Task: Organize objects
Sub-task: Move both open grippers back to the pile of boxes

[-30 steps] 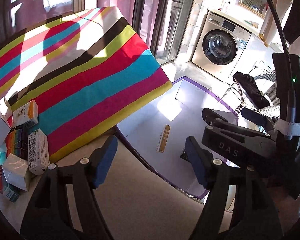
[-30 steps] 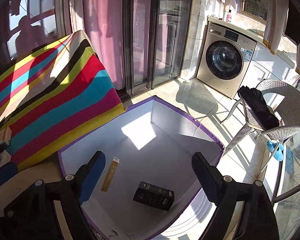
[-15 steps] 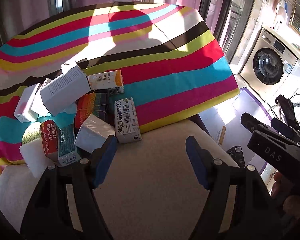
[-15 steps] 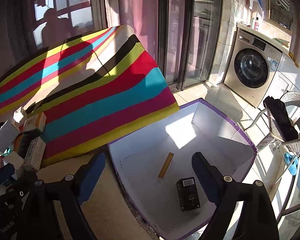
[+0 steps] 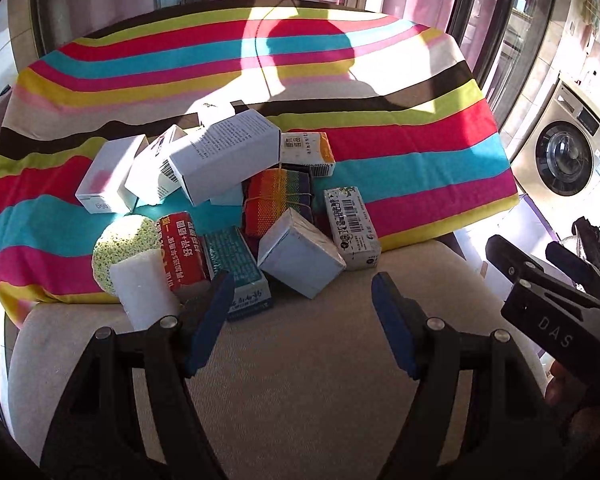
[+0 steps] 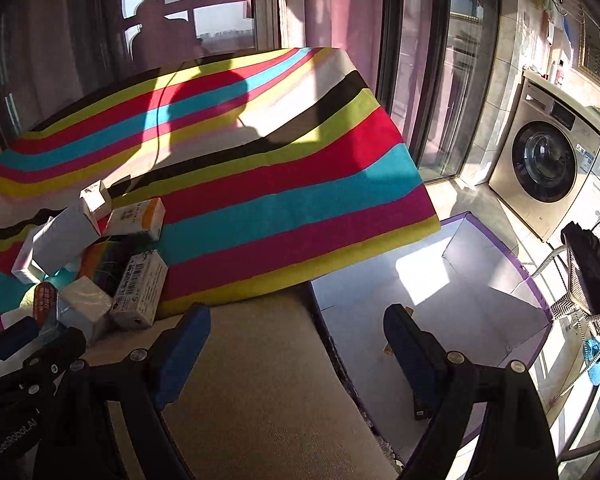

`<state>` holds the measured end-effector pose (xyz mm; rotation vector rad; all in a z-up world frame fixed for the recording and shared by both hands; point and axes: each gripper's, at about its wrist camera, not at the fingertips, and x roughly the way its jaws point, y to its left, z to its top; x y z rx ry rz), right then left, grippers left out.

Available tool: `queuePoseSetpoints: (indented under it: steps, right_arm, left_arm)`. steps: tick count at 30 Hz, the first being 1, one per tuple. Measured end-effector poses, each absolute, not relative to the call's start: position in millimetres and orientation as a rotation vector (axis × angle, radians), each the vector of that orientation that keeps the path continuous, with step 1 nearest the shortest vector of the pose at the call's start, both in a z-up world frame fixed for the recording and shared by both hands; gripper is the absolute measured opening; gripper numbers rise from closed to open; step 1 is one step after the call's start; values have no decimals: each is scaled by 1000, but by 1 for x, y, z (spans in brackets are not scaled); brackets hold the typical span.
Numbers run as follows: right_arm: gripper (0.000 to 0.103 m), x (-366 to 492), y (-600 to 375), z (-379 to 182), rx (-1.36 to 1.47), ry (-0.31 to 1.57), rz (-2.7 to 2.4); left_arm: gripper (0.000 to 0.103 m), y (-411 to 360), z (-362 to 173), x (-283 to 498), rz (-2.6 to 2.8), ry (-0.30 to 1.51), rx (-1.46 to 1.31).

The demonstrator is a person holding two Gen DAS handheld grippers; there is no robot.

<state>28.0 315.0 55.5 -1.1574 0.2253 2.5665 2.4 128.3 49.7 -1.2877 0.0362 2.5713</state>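
1. The left gripper (image 5: 300,312) hung spread wide with nothing between its blue pads (image 5: 208,320), tilted down over the beige cushion (image 5: 300,380).
2. Just beyond its tips sat the pile of small boxes. Nearest was the pale blue-white box (image 5: 300,256), lying a touch left of the gap's centre and turned corner-on toward the jaws.
3. Right beside that box lay the barcode carton (image 5: 352,228), its long axis running near to far, roughly in line with the fingers.
4. To the left, close by the left pad, were the teal box (image 5: 238,272) and the red packet (image 5: 180,252), with a white sponge block (image 5: 144,292) and a yellow-green sponge (image 5: 124,248) further left.
5. The right gripper (image 6: 296,344) was open too and held nothing. It hovered over the cushion edge, the pile (image 6: 100,280) well off to its left.
6. On its right stood the purple-rimmed box (image 6: 532,276) on the floor, with a dark item (image 6: 422,400) partly hidden behind its finger.
7. My call: the left hand was the nearer one to the pile, so the next pick looked like its job.
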Motion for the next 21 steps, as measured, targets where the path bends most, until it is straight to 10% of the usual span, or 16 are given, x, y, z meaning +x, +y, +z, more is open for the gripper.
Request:
queuePoseSetpoints:
  steps: [21]
  right_arm:
    - [90, 9, 263, 55, -1226, 241, 2692]
  left_arm:
    - [74, 60, 64, 18, 2654, -195, -1187]
